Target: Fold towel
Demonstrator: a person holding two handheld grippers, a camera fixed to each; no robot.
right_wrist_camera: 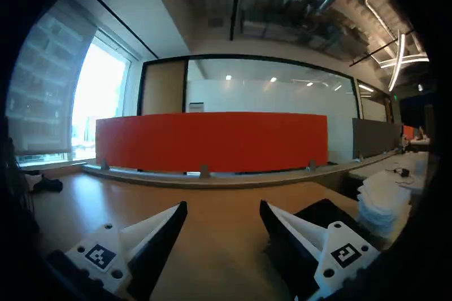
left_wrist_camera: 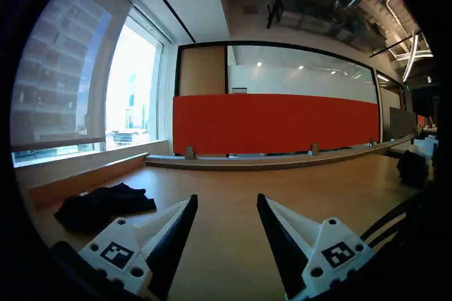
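Note:
A dark crumpled towel (left_wrist_camera: 104, 205) lies on the wooden table (left_wrist_camera: 237, 199) at the left of the left gripper view, just beyond and left of my left gripper (left_wrist_camera: 226, 208). That gripper is open, its fingers wide apart over bare wood. In the right gripper view, my right gripper (right_wrist_camera: 223, 213) is also open above the table (right_wrist_camera: 220, 210). A dark folded cloth (right_wrist_camera: 322, 213) lies behind its right finger (right_wrist_camera: 294, 233), partly hidden by it. Neither gripper touches any cloth.
A red partition (left_wrist_camera: 277, 123) runs along the table's far edge. A stack of white folded cloths (right_wrist_camera: 387, 199) sits at the right of the right gripper view. Another dark bundle (left_wrist_camera: 412, 168) rests at the right of the left gripper view. Windows stand to the left.

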